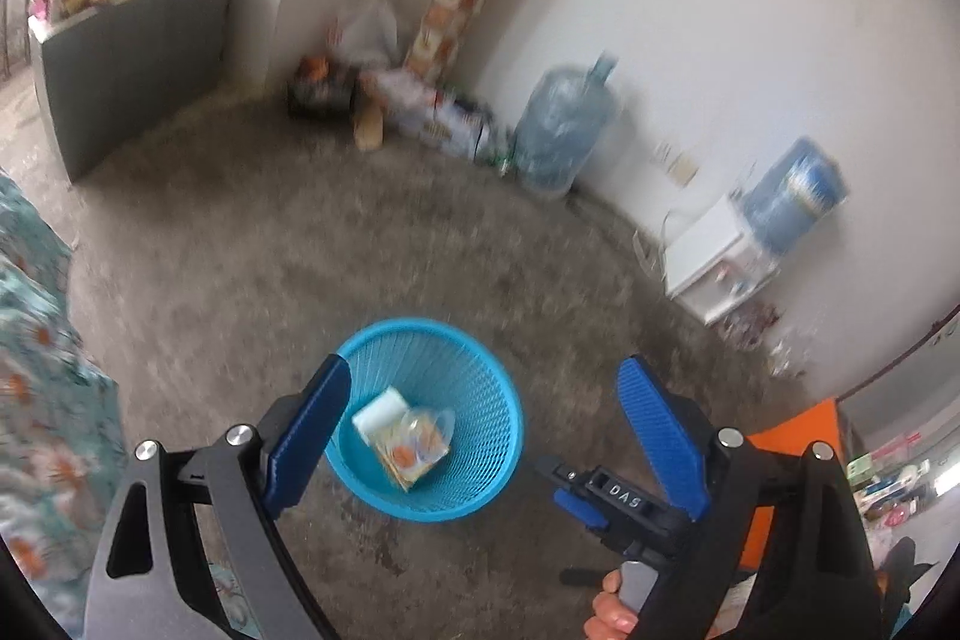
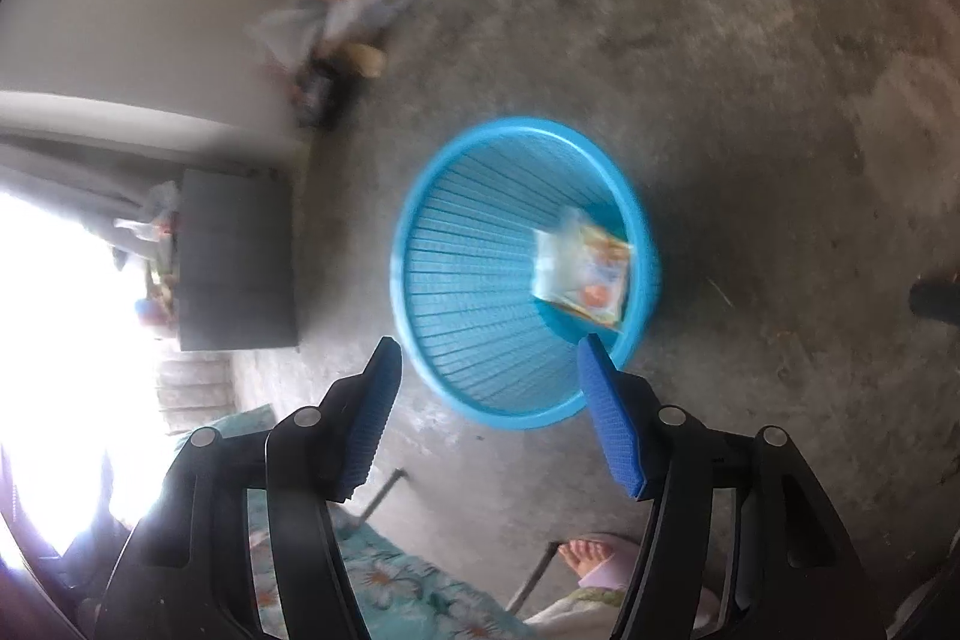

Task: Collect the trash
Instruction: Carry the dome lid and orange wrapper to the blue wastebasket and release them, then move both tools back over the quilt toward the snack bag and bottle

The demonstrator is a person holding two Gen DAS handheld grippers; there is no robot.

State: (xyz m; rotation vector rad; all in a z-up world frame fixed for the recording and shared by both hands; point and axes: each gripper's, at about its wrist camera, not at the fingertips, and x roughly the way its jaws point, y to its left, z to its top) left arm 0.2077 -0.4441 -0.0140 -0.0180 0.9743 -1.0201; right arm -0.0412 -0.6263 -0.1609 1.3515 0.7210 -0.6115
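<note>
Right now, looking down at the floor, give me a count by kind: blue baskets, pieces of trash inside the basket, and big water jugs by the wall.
Blue baskets: 1
Trash pieces in it: 2, a white block and a clear wrapper
Big water jugs: 2, one on the dispenser
Total: 5

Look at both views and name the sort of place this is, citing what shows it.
Probably a plain room in a home: bare concrete floor, large water jugs against the wall, and a blue wastebasket on the floor holding wrappers.
</note>
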